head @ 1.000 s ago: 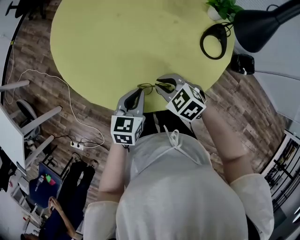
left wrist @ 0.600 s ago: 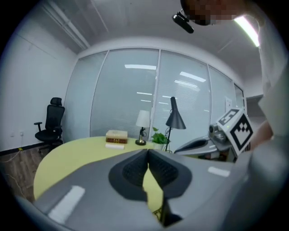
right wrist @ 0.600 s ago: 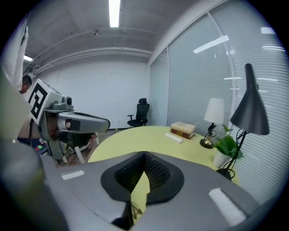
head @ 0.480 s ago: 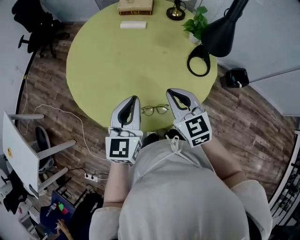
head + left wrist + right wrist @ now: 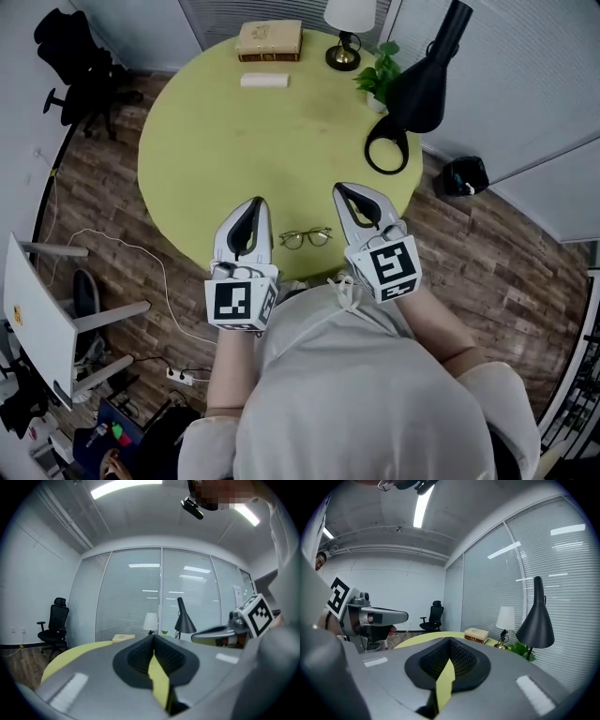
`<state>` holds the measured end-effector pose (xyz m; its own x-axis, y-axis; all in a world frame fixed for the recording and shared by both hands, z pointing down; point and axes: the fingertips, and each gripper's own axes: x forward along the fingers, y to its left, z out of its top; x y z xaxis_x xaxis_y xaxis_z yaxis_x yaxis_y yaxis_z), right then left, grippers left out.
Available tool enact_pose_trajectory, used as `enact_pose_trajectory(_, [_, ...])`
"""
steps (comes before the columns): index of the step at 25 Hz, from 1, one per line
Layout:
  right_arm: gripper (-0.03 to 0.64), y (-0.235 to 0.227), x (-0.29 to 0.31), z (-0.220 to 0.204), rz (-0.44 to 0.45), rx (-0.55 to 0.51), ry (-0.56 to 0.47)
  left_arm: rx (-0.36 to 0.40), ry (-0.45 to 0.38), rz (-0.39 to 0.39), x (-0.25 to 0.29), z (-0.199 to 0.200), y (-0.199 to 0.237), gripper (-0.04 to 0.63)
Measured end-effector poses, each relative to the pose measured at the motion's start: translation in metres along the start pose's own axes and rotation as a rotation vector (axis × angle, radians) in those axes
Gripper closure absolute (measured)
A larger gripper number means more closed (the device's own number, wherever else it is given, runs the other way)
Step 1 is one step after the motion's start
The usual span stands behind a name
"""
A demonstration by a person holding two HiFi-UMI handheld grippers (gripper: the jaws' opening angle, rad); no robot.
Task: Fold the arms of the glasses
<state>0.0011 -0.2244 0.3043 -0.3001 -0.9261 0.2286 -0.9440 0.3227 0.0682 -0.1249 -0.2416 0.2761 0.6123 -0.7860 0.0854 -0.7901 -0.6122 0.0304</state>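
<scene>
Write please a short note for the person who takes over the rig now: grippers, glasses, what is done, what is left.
Left gripper: shut, empty.
Right gripper: shut, empty.
Glasses: on the table near its front edge, between the two grippers, touched by neither.
Done: no arm sticks out, so both look folded, though the glasses are small in view.
Left: probably nothing; check the fold up close.

Left gripper (image 5: 153, 640): jaws together at the tips, nothing between them. Left of the fingers lies a yellow table (image 5: 67, 656). Beyond the fingertips stand a white lamp (image 5: 150, 620) and a black lamp (image 5: 184, 618). Right of the fingers is the right gripper (image 5: 197, 636); at far left, an office chair (image 5: 55, 620).
</scene>
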Motion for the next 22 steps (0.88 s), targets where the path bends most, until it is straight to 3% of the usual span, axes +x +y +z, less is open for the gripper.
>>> enact_pose_trajectory(22, [0.62,-0.011,0.018,-0.008,-0.012,0.027,0.026,-0.015,0.041,0.051,0.017,-0.012,0.022,0.589])
